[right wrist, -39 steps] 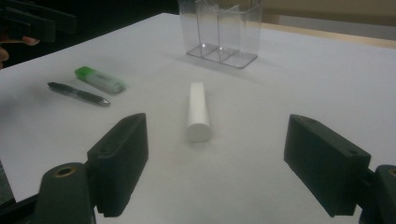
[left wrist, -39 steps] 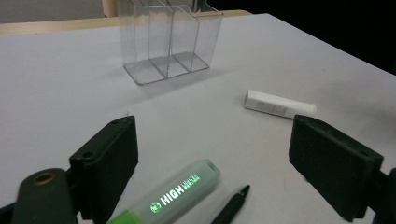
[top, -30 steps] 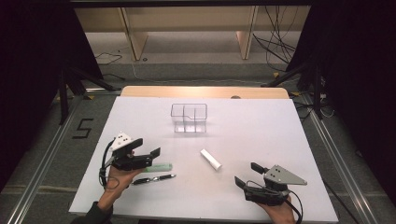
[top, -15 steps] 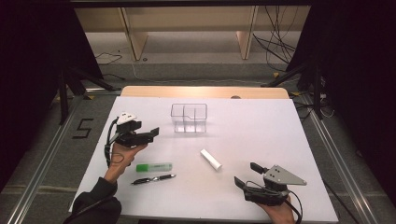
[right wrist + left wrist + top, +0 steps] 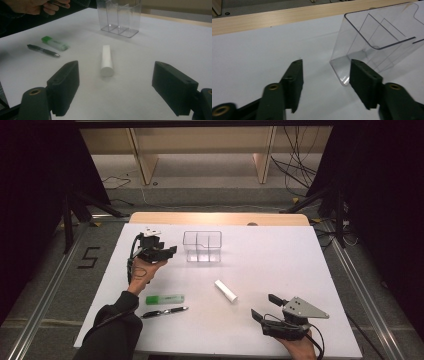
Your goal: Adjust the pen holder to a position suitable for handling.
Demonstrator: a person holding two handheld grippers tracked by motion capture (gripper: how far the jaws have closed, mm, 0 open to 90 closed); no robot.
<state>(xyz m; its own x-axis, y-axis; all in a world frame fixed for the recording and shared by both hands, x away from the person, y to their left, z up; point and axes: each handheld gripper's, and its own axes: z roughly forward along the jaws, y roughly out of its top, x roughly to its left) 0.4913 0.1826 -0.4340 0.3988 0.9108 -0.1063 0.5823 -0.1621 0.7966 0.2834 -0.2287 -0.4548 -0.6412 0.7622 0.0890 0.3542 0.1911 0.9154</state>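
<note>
A clear plastic organizer (image 5: 202, 246) with several compartments stands upright near the table's far middle. My left gripper (image 5: 167, 251) hovers just left of it, pointing at its near corner (image 5: 342, 75). Its jaws have just been closing and stand partly apart with nothing between them (image 5: 327, 65). My right gripper (image 5: 262, 307) rests open at the front right of the table. It faces a white cylinder (image 5: 107, 60) that lies a short way ahead of its fingertips, untouched (image 5: 225, 290). A green highlighter (image 5: 165, 299) and a black pen (image 5: 164, 311) lie at the front left.
The white table top (image 5: 280, 260) ends in a wooden strip (image 5: 220, 218) at the far edge. Beyond it are wooden shelf legs and cables on the floor. The person's left sleeve (image 5: 112, 330) reaches in over the front left corner.
My left gripper has moved from beside the highlighter and pen toward the far side, up to the organizer's left, and its jaws have narrowed. The right gripper has stayed put.
</note>
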